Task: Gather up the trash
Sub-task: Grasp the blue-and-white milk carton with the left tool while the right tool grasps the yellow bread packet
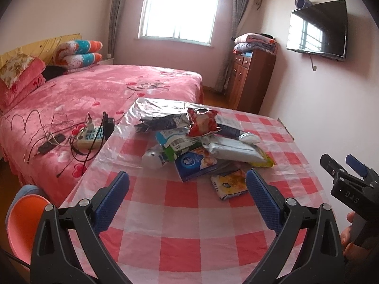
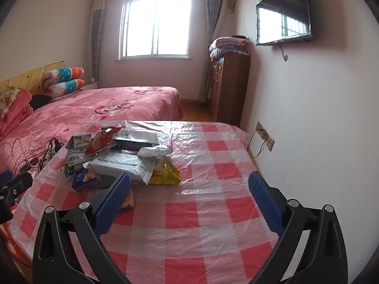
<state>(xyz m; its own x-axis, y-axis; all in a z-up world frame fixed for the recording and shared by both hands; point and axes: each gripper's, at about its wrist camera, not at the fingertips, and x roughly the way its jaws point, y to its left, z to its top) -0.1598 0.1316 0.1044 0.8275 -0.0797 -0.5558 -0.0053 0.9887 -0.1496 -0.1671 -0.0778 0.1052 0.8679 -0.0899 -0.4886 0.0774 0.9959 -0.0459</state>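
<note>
A heap of empty wrappers (image 1: 201, 139) lies on the red-and-white checked table (image 1: 180, 215): a red snack bag (image 1: 202, 122) on top, a blue-and-white pack (image 1: 196, 163), a yellow packet (image 1: 231, 183) nearest me. My left gripper (image 1: 187, 184) hovers open above the table's near side, short of the heap. From the right wrist view, the heap (image 2: 118, 158) sits ahead to the left, with a yellow-green bag (image 2: 165, 174) and the red bag (image 2: 101, 142). The right gripper (image 2: 189, 188) is open and holds nothing; its body also shows in the left view (image 1: 348, 177).
A pink bed (image 1: 94, 94) borders the table's left side, with a power strip and cables (image 1: 90, 135) near the table edge. An orange plastic stool (image 1: 23, 222) stands at lower left. The wall with a socket (image 2: 265, 137) runs along the table's right side.
</note>
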